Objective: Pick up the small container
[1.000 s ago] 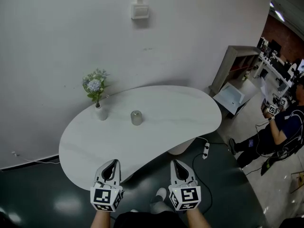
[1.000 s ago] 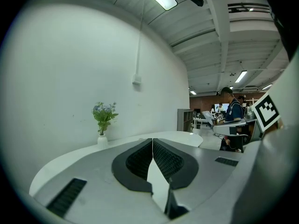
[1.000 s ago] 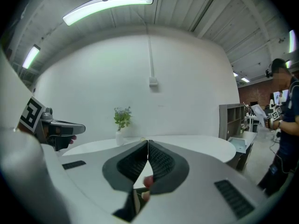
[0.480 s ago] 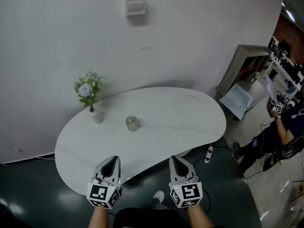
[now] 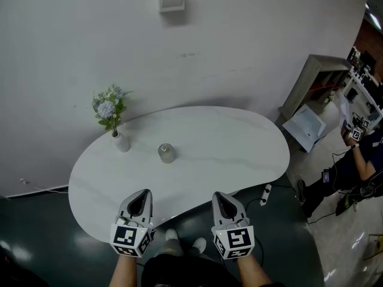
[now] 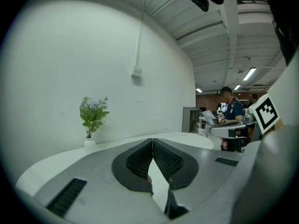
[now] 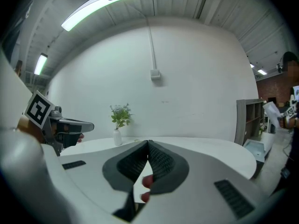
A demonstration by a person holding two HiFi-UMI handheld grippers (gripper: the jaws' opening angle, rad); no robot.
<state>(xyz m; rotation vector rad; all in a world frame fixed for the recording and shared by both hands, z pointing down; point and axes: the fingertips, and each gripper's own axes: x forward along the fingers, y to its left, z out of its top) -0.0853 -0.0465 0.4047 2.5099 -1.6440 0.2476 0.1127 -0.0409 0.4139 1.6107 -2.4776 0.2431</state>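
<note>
Here we are at the near edge of the white, bean-shaped tabletop (image 5: pixel 227 148), both tools held low and side by side; the left tongs (image 5: pixel 142 195) point out over the near rim, the right tongs (image 5: pixel 219 196) sit level with them to the right, well apart from each other. In the left gripper view the left tongs (image 6: pixel 152 146) are pressed together at the tips with nothing between the ribbed pads; same story in the right gripper view, the right tongs (image 7: pixel 148 146) closed tip to tip and carrying nothing.

The small container (image 5: pixel 166 153), a squat grey pot, stands upright on the tabletop's far-left part, well beyond both tools and untouched; it lies roughly ahead of the left tongs, a little to their right. Further left and a touch farther back stands a white vase (image 5: pixel 119 141) with pale blue flowers (image 5: pixel 108 107), close to the wall (image 5: pixel 251 46); the vase is near the container but clear of it.

Off to the right, a power strip (image 5: pixel 266 194) lies on the dark floor (image 5: pixel 287 244); a grey shelf unit (image 5: pixel 311 82) stands against the wall; a person (image 5: pixel 353 166) is at the far right edge.
</note>
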